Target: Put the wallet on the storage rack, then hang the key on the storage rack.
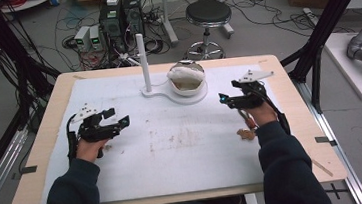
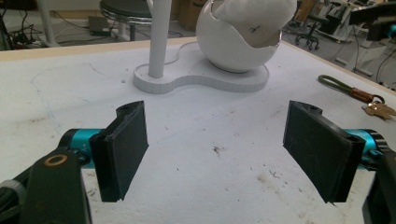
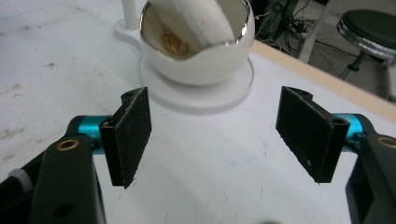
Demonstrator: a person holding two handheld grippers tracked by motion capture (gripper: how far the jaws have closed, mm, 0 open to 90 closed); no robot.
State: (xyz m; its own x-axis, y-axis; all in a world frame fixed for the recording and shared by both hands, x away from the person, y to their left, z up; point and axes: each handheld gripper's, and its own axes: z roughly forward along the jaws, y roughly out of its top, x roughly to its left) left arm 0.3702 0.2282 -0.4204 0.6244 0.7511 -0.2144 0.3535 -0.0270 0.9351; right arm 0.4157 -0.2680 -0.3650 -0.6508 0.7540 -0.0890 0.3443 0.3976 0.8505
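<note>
White and glossy, the egg-shaped ceramic bowl [image 1: 187, 82] sits on a flat white stand [image 1: 168, 94] toward the far middle of the bench [image 1: 47, 145], its jagged cracked-shell rim open at the front. A wad of white fluffy cloth [image 3: 196, 18] is stuffed into the opening, and something golden glints inside beneath it. A slim white upright post [image 1: 143, 61] rises from the same stand, just beside the bowl. The left hand-held gripper [image 1: 112, 117] hovers over the stained white mat [image 1: 173, 148] at the left, its black jaws spread wide with nothing between them. The right hand-held gripper [image 1: 226, 99] is at the right, jaws likewise spread and empty, pointed toward the bowl. Near the person's right sleeve lies a small brass key on an olive cord loop [image 2: 359, 93].
</note>
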